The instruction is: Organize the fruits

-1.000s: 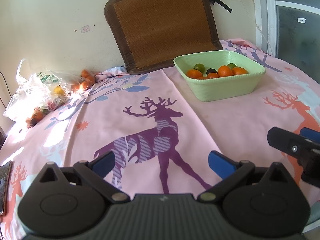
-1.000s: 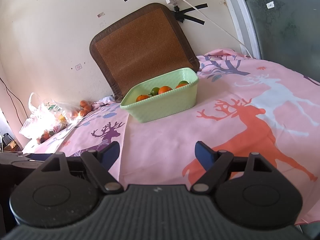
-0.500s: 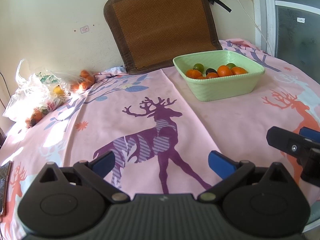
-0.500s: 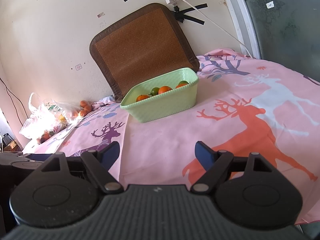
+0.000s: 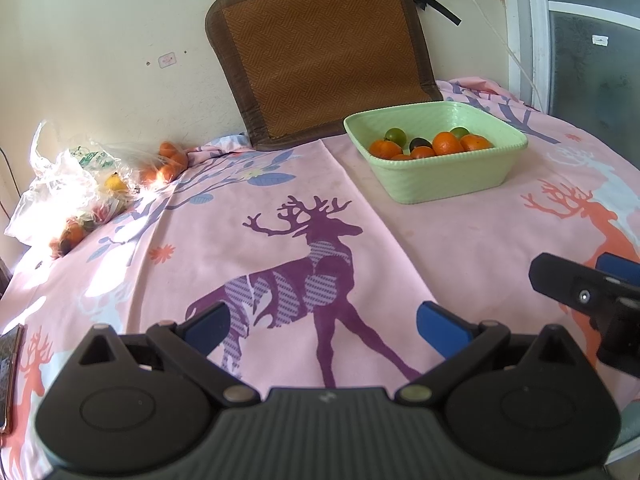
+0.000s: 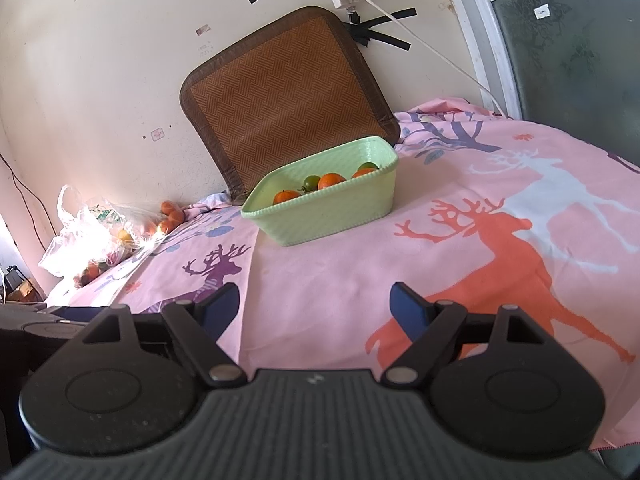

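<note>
So both grippers are empty right now, hanging low over the near edge of the pink deer-print cloth (image 5: 400,208). The left gripper (image 5: 320,322) has its blue pads spread wide with nothing between them, same deal for the right gripper (image 6: 316,306), jaws wide apart over bare fabric.

The pale green ribbed plastic bowl (image 5: 444,176) sits at about 1 o'clock from the left gripper, already holding a bunch of small orange and green fruits (image 5: 434,144). The fruit that's not sorted yet is over at 10 o'clock: a crinkly clear plastic bag (image 5: 76,180) with a yellow fruit and some orange ones inside, plus a few loose orange fruits (image 5: 166,164) right by the wall.

My guess is the next step is the left side reaching to that pile. I'd go for the loose ones first, they're round and will roll, so come down from above and close gently around the middle. The bag film looks like it could snag a pad, and the sun glare there washes out detail.

Room stuff: a brown woven seat cushion (image 5: 324,52) leans on the cream wall (image 5: 100,32) at 12 o'clock, just behind the bowl, white cable dangling, frosted glass door at 2 o'clock
</note>
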